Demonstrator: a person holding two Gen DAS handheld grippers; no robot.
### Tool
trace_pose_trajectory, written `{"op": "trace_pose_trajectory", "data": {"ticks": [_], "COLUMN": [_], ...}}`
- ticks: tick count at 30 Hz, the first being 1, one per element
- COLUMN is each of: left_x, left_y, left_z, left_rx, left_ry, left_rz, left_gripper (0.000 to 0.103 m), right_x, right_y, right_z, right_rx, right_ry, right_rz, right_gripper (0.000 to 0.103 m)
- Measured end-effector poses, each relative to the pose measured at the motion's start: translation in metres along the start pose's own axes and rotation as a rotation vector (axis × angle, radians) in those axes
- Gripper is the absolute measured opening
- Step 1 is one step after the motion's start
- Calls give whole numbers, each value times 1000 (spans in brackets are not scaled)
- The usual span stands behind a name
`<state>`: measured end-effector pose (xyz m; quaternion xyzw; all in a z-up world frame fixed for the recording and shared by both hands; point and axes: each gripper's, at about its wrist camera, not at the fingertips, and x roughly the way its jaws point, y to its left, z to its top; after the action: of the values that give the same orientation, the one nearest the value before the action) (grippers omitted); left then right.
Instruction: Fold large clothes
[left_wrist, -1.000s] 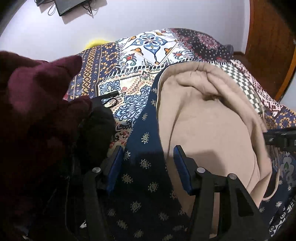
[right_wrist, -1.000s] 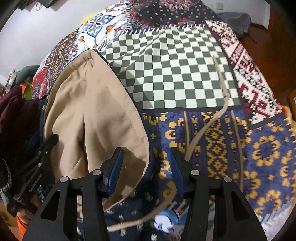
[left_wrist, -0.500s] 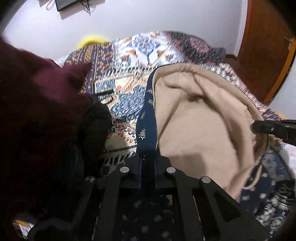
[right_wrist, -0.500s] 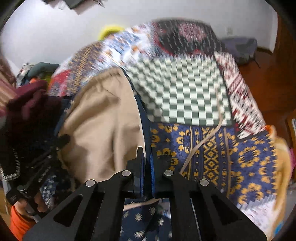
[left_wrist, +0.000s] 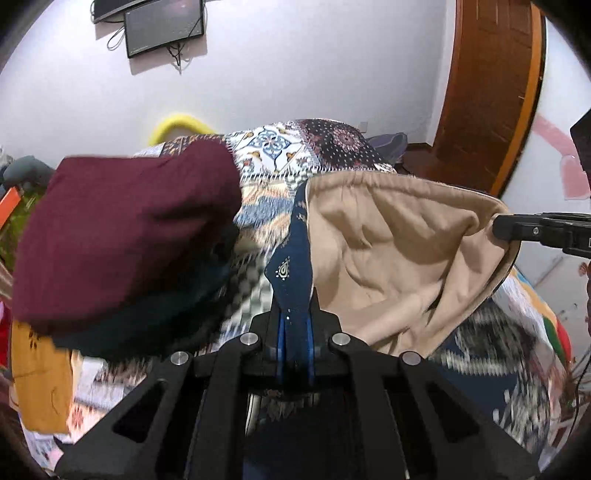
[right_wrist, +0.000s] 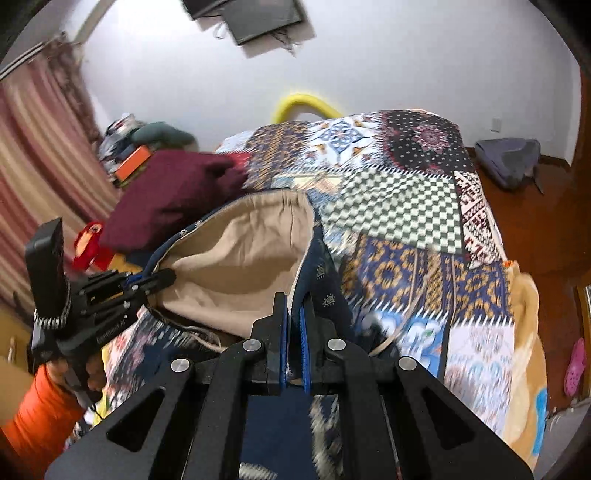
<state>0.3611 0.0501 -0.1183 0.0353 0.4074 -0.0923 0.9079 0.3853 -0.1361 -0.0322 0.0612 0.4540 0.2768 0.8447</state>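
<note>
Patchwork bedspread (right_wrist: 402, 206) below; both hand-held grippers (left_wrist: 294, 332) (right_wrist: 293, 347) clamped on navy garment (left_wrist: 290, 266); no legible writing.

No legible text, labels or numbers anywhere.

A bedroom in a home. A bed (right_wrist: 480, 291) covered by a patchwork quilt (right_wrist: 402, 206) of checks and floral squares fills the middle of the room. Striped pink curtains (right_wrist: 40, 155) hang on the left. A dark screen (right_wrist: 264, 18) with loose cables is fixed to the plain white wall (right_wrist: 424, 55). A wooden door (left_wrist: 491, 96) and a wood floor (right_wrist: 535, 225) show on the right. A grey bag (right_wrist: 508, 158) lies on the floor, pink slippers (right_wrist: 574, 365) sit near the bed's right edge, and clothes (right_wrist: 173, 192) are piled at its left edge.
</note>
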Motion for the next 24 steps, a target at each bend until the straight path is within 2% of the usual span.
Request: {"op": "trace_pose_trajectory", "data": {"ticks": [4, 8, 13, 14, 19, 21, 22, 23, 24], "left_x": [-15, -8, 8, 11, 14, 10, 5, 0, -4], "left_y": [10, 20, 23, 22, 24, 24, 25, 25, 26], "left_z": [-50, -97, -138, -145, -161, -159, -158, -155, -154], "left_rx": [-10, -59, -82, -81, -92, -94, -92, -90, -86], "left_ry": [52, 137, 231, 245, 283, 283, 276, 259, 242], "left_rz": [-13, -30, -27, -22, -24, -21, -15, -14, -14], "left_gripper": [8, 9, 12, 17, 25, 33, 42, 48, 50], "right_x": [-7, 1, 14, 15, 6, 6, 5, 3, 4], "right_y": [16, 18, -2, -6, -2, 5, 10, 15, 18], "right_z": [-41, -79, -111, -116, -128, -126, -123, -121, -120], "right_rx": [-10, -23, 27, 36, -3, -37, -61, -82, -97], "right_ry": [35, 85, 155, 164, 157, 169, 178, 180, 179], "right_rz": [17, -32, -99, -119, -178, -195, -211, -221, -227], "right_gripper": [5, 6, 6, 6, 7, 11, 15, 22, 27]}}
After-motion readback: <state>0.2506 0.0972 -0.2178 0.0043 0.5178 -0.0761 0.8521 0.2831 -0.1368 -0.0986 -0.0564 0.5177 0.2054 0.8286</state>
